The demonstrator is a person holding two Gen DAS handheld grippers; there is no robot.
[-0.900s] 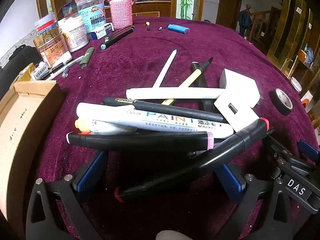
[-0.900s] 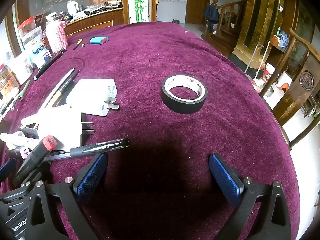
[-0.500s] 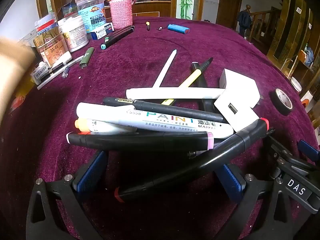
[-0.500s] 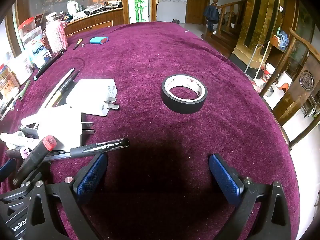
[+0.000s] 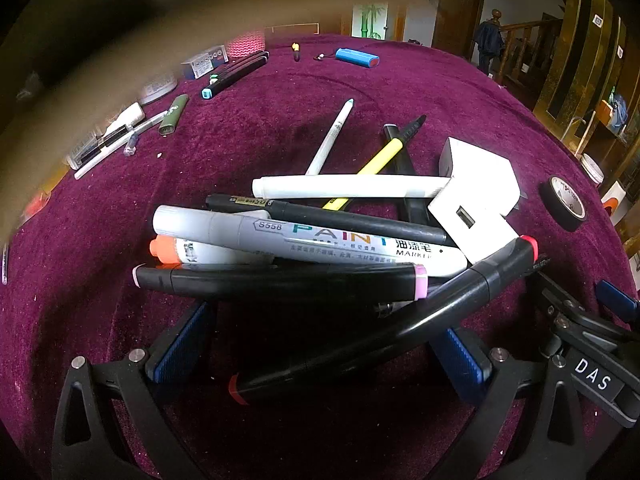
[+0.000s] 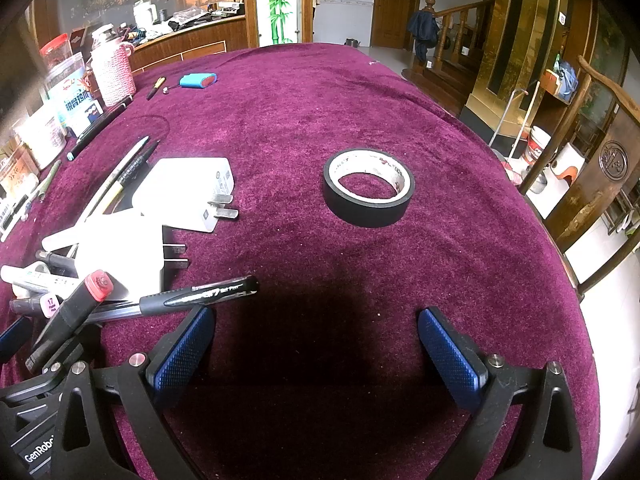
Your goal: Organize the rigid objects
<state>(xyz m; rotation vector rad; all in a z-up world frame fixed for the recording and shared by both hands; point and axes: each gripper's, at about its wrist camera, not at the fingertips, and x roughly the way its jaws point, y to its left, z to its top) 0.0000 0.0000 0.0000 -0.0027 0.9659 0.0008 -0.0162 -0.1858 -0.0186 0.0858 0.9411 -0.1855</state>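
Note:
A heap of pens and markers lies on the purple cloth in the left wrist view: a black marker with a pink end (image 5: 280,282), a grey paint marker (image 5: 304,240), a black marker with red ends (image 5: 400,328). My left gripper (image 5: 320,346) is open, and the red-ended marker lies between its fingers. Two white chargers (image 5: 476,196) lie at the heap's right. In the right wrist view my right gripper (image 6: 316,348) is open and empty over bare cloth, with a black tape roll (image 6: 369,187) ahead and a black pen (image 6: 200,295) by its left finger.
A blurred brown object (image 5: 120,40) covers the upper left of the left wrist view. Jars and a pink knitted bottle (image 6: 113,70) stand at the far left. A blue lighter (image 6: 198,80) and more pens (image 5: 236,74) lie farther back. The table edge curves at the right.
The cardboard box at the left of the left wrist view has been lifted and now sweeps, blurred, across the top of the view. Both grippers and the heap have not moved.

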